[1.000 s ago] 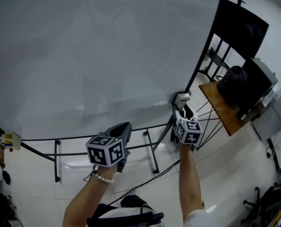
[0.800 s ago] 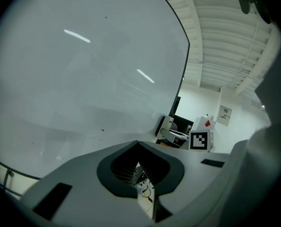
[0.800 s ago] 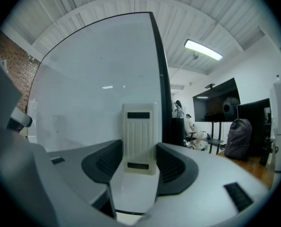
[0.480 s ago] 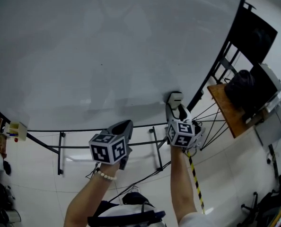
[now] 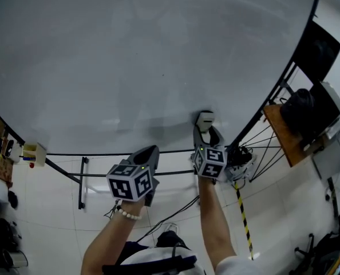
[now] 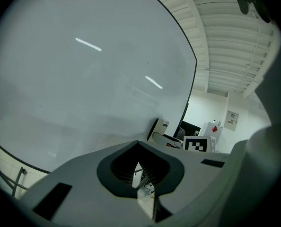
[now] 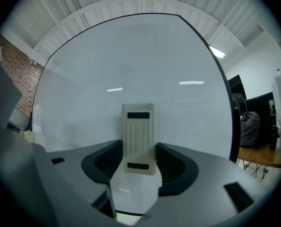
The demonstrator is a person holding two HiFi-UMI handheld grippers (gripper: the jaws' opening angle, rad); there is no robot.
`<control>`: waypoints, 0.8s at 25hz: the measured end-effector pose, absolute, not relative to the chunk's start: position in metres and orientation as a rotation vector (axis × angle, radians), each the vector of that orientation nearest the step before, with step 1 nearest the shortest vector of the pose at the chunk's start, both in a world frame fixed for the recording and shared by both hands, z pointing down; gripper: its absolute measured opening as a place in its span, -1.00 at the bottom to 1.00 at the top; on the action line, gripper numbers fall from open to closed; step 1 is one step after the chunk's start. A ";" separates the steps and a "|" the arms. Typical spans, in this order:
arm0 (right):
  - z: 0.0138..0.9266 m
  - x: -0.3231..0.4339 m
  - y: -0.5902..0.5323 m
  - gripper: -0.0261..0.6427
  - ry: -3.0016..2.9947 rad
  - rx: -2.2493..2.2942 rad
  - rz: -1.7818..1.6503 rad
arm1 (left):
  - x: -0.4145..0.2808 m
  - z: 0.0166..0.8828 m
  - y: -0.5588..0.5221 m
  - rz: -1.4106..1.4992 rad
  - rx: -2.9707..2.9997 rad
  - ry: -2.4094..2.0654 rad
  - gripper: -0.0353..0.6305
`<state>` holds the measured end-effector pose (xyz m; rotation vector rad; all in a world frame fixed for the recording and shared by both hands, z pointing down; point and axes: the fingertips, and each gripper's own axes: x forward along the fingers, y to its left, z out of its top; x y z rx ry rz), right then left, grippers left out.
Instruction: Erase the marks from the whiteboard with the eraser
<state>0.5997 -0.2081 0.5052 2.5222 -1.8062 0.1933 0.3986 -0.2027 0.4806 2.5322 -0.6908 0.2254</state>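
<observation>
Right gripper (image 5: 206, 135): jaws clamped on the eraser (image 5: 205, 120), one on each long side. In the right gripper view the eraser (image 7: 139, 136) is a pale ribbed block with a dark slot at each end. It stands upright and sticks out forward past the jaw tips of the right gripper (image 7: 139, 163).

The eraser's far face lies against the whiteboard (image 5: 130, 56), near the board's lower edge. The board fills the space ahead of and above the right gripper, and two streaks of lamp glare show on the whiteboard (image 7: 145, 60).

Left gripper (image 5: 149, 155): jaws together with nothing between them; only a small slit shows in the pad hollows in the left gripper view (image 6: 139, 169). It is held below the board's lower edge, to the left of the right gripper and apart from it.

A bag (image 5: 303, 111) on a wooden table (image 5: 280, 139) is off to the right of the right gripper.
</observation>
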 end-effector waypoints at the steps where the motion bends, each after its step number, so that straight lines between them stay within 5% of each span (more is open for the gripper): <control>1: 0.504 0.588 -0.213 -0.16 -1.811 2.518 0.191 | 0.389 0.480 -0.205 0.221 2.529 -0.693 -0.93; 20: 0.495 0.378 -0.299 -0.16 -1.879 2.447 0.145 | 0.170 0.474 -0.267 0.157 2.476 -0.828 -0.92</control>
